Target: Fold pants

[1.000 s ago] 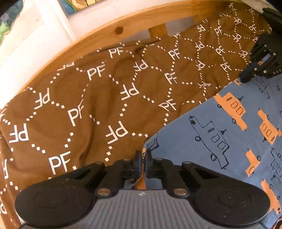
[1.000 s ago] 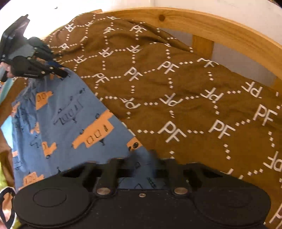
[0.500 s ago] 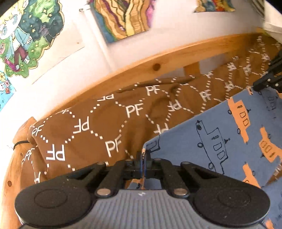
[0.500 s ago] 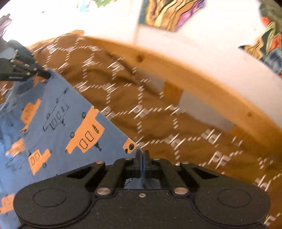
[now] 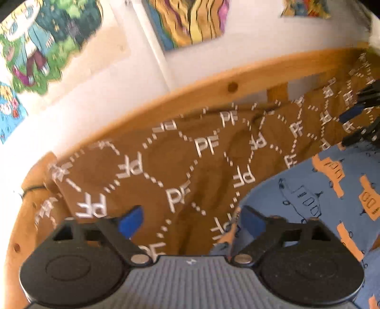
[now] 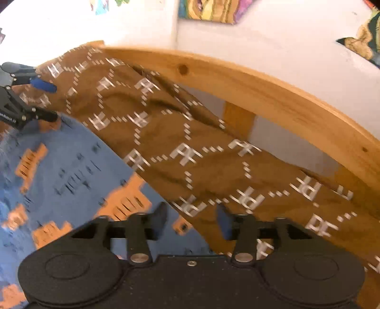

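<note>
The blue pants [image 5: 315, 199] with orange and outlined cars lie flat on a brown "PF" blanket [image 5: 190, 166]. My left gripper [image 5: 192, 221] hangs just above one corner of the pants. Its jaws are opening wide, and the corner's edge lies loose beside the right fingertip [image 5: 251, 221]. In the right wrist view the pants [image 6: 71, 171] fill the lower left. My right gripper [image 6: 191, 221] is over their other corner, jaws opening, with cloth below the gap but not pinched. Each gripper shows in the other's view: the right gripper [image 5: 356, 127] and the left gripper [image 6: 51, 101].
A curved wooden bed rail [image 5: 237, 78] with an upright slat [image 6: 238, 121] runs behind the blanket. Above it is a white wall with colourful drawings [image 5: 187, 21]. The rail's end post [image 5: 35, 171] is at the left.
Both grippers were shut on the pants' corners; now both have opened and let the cloth go. Both have lifted back, so more wall shows.
</note>
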Available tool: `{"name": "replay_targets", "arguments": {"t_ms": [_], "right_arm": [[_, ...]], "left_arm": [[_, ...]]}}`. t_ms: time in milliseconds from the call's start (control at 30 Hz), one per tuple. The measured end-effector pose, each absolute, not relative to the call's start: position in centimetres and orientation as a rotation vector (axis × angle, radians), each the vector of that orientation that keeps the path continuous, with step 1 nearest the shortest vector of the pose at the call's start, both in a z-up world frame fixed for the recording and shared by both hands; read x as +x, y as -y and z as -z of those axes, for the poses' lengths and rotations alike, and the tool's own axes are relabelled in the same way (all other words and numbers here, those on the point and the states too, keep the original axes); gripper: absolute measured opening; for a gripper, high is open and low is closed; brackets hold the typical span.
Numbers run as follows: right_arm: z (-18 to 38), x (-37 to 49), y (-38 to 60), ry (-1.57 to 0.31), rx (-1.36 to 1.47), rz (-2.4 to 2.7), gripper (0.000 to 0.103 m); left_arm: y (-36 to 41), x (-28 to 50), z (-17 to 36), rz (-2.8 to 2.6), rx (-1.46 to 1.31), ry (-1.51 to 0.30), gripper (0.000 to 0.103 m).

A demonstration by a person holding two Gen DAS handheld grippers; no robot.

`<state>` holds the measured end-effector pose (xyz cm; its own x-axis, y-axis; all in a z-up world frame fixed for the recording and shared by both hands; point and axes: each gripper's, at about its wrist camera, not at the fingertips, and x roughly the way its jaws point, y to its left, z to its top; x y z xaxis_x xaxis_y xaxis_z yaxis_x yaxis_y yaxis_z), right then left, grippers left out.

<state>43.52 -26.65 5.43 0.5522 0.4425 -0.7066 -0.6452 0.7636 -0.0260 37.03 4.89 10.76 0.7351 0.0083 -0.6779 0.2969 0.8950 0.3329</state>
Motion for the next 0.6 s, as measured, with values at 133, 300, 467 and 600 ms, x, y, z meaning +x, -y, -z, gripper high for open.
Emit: {"name": "replay_targets", "arguments": {"t_ms": [133, 300, 467, 600], "right_arm": [[-5.4, 44.6, 25.4, -0.757, -0.296, -0.716, 0.068], [-3.7, 45.5, 22.6, -0.828, -0.354, -0.721, 0.069], [-2.6, 46.5, 21.6, -0.881, -0.340, -0.719, 0.054], [-1.5, 46.2, 21.1, -0.908, -0.334, -0.743, 0.021]], "left_arm": [[-6.2, 36.1, -12.0, 0.226, 0.483, -0.732, 0.095], [-6.2, 36.2, -11.4, 0.279, 0.504, -0.788, 0.095], [-5.0, 37.1, -10.1, 0.306, 0.526, -0.847, 0.045], [-4.6, 38.8, -8.8, 0.215, 0.537, -0.974, 0.007]]}}
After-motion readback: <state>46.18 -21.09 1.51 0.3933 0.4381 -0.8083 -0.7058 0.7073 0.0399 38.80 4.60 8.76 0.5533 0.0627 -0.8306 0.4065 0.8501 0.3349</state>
